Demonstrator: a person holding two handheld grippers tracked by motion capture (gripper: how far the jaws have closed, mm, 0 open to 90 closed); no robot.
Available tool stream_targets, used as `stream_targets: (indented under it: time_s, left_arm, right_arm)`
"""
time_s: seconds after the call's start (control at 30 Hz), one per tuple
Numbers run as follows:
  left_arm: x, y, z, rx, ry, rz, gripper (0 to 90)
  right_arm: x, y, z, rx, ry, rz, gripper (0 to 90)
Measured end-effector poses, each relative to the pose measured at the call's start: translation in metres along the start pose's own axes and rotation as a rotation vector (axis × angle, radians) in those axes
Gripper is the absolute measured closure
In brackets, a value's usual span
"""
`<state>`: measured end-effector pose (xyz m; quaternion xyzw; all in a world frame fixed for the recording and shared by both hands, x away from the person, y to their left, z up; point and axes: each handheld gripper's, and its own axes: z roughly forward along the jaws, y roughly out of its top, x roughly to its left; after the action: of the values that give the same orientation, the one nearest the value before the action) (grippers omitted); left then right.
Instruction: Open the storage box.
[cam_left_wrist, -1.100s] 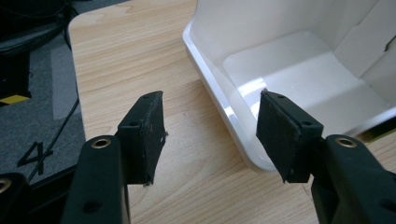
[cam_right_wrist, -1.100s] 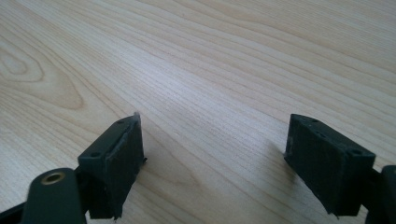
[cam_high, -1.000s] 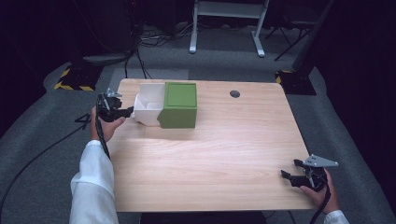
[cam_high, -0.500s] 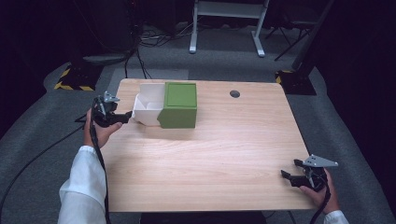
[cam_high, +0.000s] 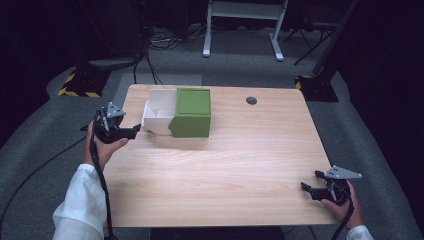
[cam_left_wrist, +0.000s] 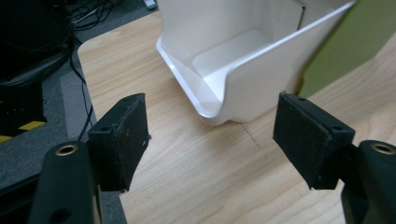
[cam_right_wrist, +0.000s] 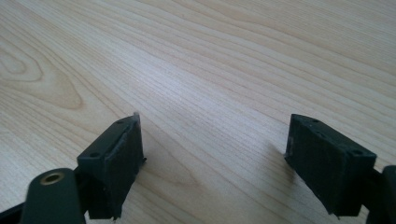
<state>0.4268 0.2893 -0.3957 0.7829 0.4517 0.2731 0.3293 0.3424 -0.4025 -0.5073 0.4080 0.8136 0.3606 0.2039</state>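
we've got the left gripper (cam_high: 134, 131) off the table's (cam_high: 240, 170) left edge, jaws just opening and holding nothing, just short of the white drawer (cam_high: 158, 117) sticking out of the green box (cam_high: 192, 112). our right gripper (cam_high: 306, 187) sits released at the near right corner, bare wood between them.

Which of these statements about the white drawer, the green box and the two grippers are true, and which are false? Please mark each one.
1. The white drawer sticks out of the green box on the side toward the left gripper. True.
2. The left gripper holds the drawer's front edge. False: its jaws have just been opening and stand apart from the drawer, with nothing between them.
3. The drawer is full of small parts. False: the part of its inside that shows is bare.
4. The right gripper is open over bare wood of the table. True.
5. The green box lies on its side at the table's near edge. False: it stands upright near the far edge.
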Motion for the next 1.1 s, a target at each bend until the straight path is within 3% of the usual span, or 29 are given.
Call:
stream_targets:
  time_s: [0.03,0.2,0.47,0.6,0.93,1.1]
  left_arm:
    - [-0.005,-0.001,-0.003,0.002,0.01,0.016,23.4]
    - [-0.018,-0.004,-0.008,-0.022,-0.029,0.02,17.0]
    - [-0.047,-0.013,-0.01,-0.012,-0.084,0.108,16.5]
    - [-0.064,-0.019,-0.008,-0.013,-0.125,0.126,16.6]
    - [-0.098,-0.032,-0.003,0.013,-0.171,0.194,16.6]
    - [-0.111,-0.039,-0.001,0.02,-0.2,0.204,16.6]
  right_arm:
    - [0.0,0.0,0.0,0.0,0.0,0.0,19.2]
    - [0.0,0.0,0.0,0.0,-0.002,-0.001,19.2]
    - [0.0,0.0,0.0,-0.001,-0.003,-0.002,19.1]
    - [0.0,0.0,0.0,-0.001,-0.002,-0.002,19.1]
    - [0.001,0.0,0.0,-0.002,-0.005,-0.004,19.1]
    - [0.0,0.0,0.0,-0.001,-0.003,-0.003,19.2]
